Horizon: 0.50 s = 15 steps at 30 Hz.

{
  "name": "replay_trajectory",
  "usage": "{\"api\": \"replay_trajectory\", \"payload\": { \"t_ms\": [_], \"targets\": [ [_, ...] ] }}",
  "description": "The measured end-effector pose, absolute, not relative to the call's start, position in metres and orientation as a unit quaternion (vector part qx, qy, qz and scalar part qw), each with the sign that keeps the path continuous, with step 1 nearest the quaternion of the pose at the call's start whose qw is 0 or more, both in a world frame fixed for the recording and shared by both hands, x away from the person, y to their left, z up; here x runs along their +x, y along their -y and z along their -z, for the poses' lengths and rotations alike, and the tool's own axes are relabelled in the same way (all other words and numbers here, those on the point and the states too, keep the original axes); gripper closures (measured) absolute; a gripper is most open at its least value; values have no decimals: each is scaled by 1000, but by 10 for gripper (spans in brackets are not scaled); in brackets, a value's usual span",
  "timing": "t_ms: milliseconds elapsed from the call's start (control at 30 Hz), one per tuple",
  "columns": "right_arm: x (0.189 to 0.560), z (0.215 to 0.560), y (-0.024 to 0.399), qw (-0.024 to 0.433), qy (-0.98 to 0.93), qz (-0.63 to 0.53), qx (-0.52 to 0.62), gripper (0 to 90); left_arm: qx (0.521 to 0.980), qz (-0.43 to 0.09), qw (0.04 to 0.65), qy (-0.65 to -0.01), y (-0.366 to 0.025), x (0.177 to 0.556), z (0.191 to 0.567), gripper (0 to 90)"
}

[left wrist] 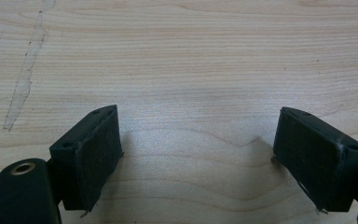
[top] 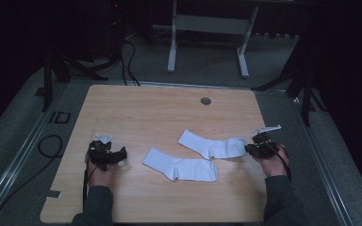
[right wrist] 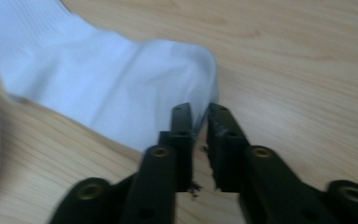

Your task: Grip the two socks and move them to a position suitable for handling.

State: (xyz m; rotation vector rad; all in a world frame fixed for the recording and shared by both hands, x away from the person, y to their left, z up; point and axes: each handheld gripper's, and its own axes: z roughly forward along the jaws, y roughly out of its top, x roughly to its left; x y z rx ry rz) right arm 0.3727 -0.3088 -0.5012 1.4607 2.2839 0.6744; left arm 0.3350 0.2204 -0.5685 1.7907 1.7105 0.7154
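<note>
Sock [top: 213, 146] lies crosswise, toe pinched by right gripper [right wrist: 200, 122].

Two white socks [top: 181, 165] [top: 213, 145] flat, just apart.

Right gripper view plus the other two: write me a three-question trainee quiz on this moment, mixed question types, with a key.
1. True or false: the left gripper is open over bare wood of the table.
2. How many white socks lie on the table?
3. Multiple choice: the right gripper is
A. wide open above the grommet
B. nearly shut at the edge of the farther sock
C. holding the nearer sock

Key:
1. True; nothing lies between its jaws.
2. Two.
3. B; whether fabric is actually pinched cannot be told.
</note>
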Motion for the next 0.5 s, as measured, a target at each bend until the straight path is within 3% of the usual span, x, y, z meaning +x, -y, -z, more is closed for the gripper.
{"api": "replay_trajectory", "payload": {
  "t_ms": [133, 300, 500],
  "targets": [
    [372, 497, 308, 207, -797, -240, 514, 645, 668, -266, 278, -637, -220, 335, 568, 149],
    [377, 495, 288, 200, -815, -269, 473, 621, 667, -266, 278, -637, -220, 335, 568, 149],
    [392, 508, 229, 187, -859, -269, 393, 617, 668, -266, 278, -637, -220, 335, 568, 149]
  ]
}}
